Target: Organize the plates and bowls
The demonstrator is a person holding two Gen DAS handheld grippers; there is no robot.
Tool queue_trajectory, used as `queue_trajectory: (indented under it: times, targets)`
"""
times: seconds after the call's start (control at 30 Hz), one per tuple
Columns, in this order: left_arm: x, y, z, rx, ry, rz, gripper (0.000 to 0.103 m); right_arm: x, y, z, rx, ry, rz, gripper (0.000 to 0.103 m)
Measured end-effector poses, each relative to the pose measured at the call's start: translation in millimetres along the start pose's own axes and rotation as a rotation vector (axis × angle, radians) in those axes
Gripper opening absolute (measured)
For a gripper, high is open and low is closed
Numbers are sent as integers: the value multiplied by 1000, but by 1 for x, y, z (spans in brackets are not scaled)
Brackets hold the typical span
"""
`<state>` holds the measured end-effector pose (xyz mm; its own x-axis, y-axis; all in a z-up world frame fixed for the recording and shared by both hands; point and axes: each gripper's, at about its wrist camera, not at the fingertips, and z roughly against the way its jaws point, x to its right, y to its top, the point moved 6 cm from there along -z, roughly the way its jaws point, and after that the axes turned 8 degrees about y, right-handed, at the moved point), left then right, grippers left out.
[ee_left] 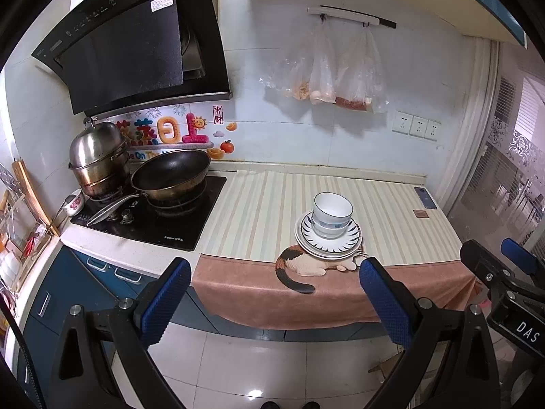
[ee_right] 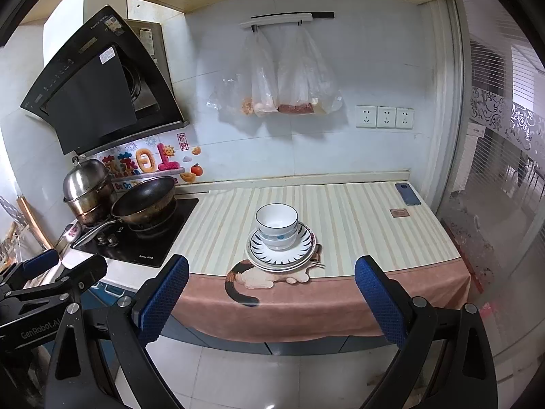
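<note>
White bowls (ee_left: 332, 214) with blue trim are nested and stand on a stack of plates (ee_left: 351, 243), the top one with a dark petal pattern, on the striped cloth of the counter. The same bowls (ee_right: 276, 225) and plates (ee_right: 299, 254) show in the right wrist view. My left gripper (ee_left: 275, 293) is open and empty, held back over the floor in front of the counter. My right gripper (ee_right: 271, 291) is open and empty too, also short of the counter edge. Each gripper shows at the edge of the other's view.
A stove (ee_left: 153, 218) with a black wok (ee_left: 172, 175) and a steel pot (ee_left: 97, 156) is at the left. A phone (ee_right: 407, 193) and a small brown card (ee_right: 399, 212) lie at the counter's far right. Plastic bags (ee_right: 282, 81) hang on the wall. A glass door (ee_right: 504, 211) stands at the right.
</note>
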<state>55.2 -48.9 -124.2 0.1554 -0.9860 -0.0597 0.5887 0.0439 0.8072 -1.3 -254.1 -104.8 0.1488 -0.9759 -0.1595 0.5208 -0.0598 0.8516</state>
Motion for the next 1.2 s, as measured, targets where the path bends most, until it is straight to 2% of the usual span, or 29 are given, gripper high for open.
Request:
queue_trajectory:
  times: [1.2]
  targets:
    - [13, 2, 5, 9, -12, 4, 102, 11, -3, 4, 2, -27, -5, 100]
